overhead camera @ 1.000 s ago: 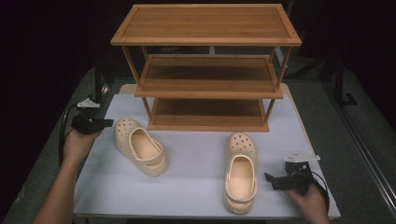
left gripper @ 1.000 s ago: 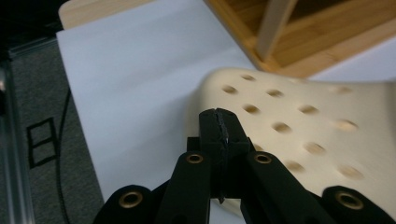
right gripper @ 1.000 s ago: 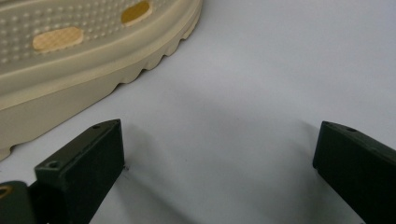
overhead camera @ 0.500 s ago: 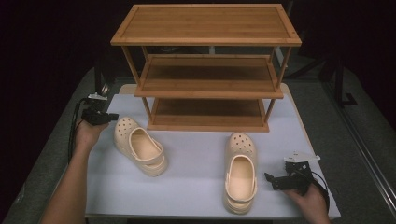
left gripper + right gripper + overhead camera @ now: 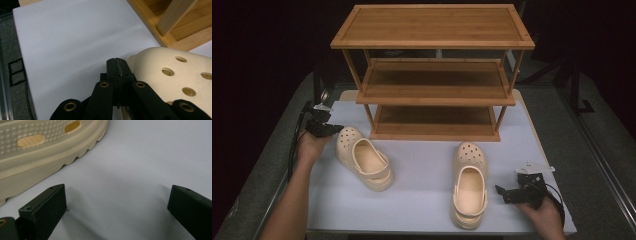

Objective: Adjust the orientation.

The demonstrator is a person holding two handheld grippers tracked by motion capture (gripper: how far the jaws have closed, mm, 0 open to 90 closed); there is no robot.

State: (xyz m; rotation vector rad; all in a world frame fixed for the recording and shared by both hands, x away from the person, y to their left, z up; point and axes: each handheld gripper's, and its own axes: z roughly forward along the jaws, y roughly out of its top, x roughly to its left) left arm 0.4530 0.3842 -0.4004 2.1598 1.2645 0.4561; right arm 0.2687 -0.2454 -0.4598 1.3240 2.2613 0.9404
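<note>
A three-tier wooden shoe rack [image 5: 434, 75] stands at the far side of the white counter [image 5: 422, 170], its shelves bare. In front of it lie two cream clogs with round holes over the toe.

The left clog [image 5: 364, 157] lies on its sole near the rack's left front leg, its long axis slanted: the holed toe points to the far left, the heel and its strap to the near right. The right clog [image 5: 469, 182] lies well apart from it, also on its sole, with its long axis running almost straight from front to back, toe toward the rack and heel toward the counter's near edge.

The person's left forearm reaches in from the bottom left, the hand held low over the counter. Its left tool [image 5: 334, 129] points level at the toe of the left clog, just beside it; in the left gripper view the black jaws are pressed together with nothing between them, the tip [image 5: 117, 67] right next to the clog's toe [image 5: 175, 75].

The right hand rests near the counter's near right corner. Its right tool [image 5: 501, 191] points left toward the right clog's heel side, jaws spread wide and empty, the ridged sole edge [image 5: 50, 152] close ahead.
</note>
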